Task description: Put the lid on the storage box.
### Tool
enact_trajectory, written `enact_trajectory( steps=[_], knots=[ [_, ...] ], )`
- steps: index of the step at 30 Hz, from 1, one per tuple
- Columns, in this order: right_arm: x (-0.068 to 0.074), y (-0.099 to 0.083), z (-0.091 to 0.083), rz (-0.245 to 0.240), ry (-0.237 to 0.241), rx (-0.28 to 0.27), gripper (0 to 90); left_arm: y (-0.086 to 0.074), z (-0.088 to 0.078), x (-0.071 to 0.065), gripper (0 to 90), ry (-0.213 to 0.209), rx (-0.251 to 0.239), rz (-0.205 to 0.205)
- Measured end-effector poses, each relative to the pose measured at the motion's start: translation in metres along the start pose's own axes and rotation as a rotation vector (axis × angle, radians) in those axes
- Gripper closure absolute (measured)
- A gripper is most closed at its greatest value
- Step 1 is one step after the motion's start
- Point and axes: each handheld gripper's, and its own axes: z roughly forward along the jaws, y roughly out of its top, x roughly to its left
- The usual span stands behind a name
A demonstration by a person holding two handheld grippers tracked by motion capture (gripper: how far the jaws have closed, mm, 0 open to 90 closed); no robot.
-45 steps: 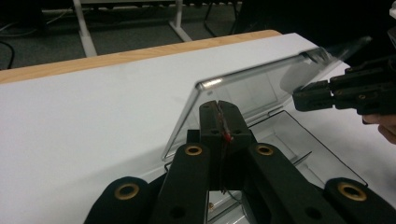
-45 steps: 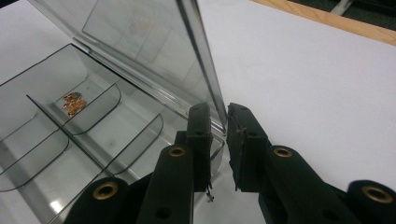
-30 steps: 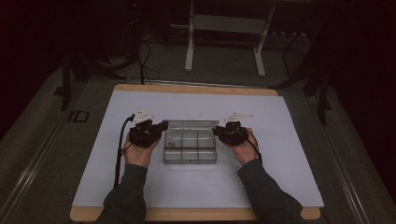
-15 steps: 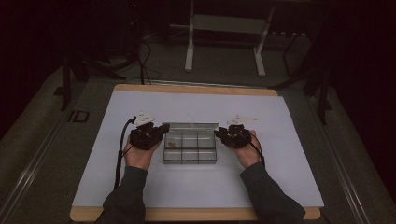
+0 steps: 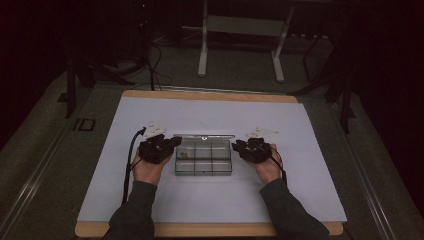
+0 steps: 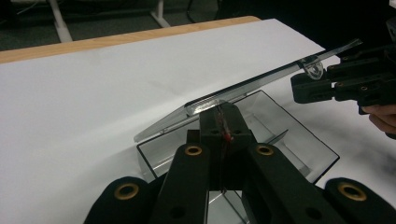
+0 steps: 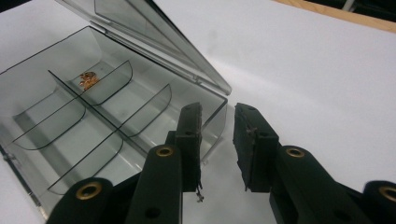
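— Bench [image 5: 210, 95] of pale wood, covered nearly edge to edge by a white sheet [image 5: 280, 200]; wooden rim bare along the far and near sides. Dark room all round, grey floor [image 5: 40, 165] beyond.

— Behind the bench?

— White stand [image 5: 240, 30] on two legs, black cables [image 5: 155, 70] trailing over the floor near it. Farther back, too dark to tell.

— On the sheet?

— Clear compartment box [image 5: 203, 161] at the middle, divided into small cells, lid [image 6: 243, 91] raised and tilted. Small coppery bits [image 7: 88, 79] in one far cell, seen from the right gripper view; other cells bare as far as visible.

— Left hand-held gripper [image 6: 223, 119]?

— Clenched tight, tips pressed together at the left edge of the box, right under the lid's rim. Touching the lid or not: cannot tell. Speck of red between the tips.

— Right hand-held gripper [image 7: 217, 140]?

— Released, jaws just been opening, nothing between them. Tips at the right corner of the box, one inside the wall, one outside, pads clear of the plastic.
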Motion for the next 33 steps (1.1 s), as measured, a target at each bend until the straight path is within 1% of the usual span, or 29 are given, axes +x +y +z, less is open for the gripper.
enact_trajectory(
  steps=[4,7,15,22,25,28,33],
  knots=[
    [0.000,-0.006,0.000,0.010,0.003,-0.006,71.6,0.000,0.000,0.000,89.9,0.000,0.003,0.005],
    [-0.001,-0.009,0.001,0.019,0.002,0.001,71.7,-0.001,0.000,-0.001,89.9,-0.001,0.006,0.009],
    [-0.005,-0.009,-0.003,0.030,-0.005,-0.009,71.4,-0.005,-0.002,-0.002,89.9,-0.006,0.013,0.007],
    [-0.007,-0.011,-0.004,0.033,-0.006,-0.006,71.5,-0.012,-0.003,-0.001,89.8,-0.008,0.021,0.013],
    [-0.007,-0.011,-0.004,0.033,-0.006,-0.006,71.5,-0.016,-0.003,-0.002,89.8,-0.012,0.028,0.022],
    [-0.007,-0.011,-0.004,0.033,-0.006,-0.009,71.5,-0.019,-0.004,-0.003,89.8,-0.027,0.027,0.036],
    [-0.007,-0.012,-0.005,0.035,-0.009,-0.011,71.6,-0.026,-0.004,-0.004,89.8,-0.032,0.034,0.049]
  ],
)
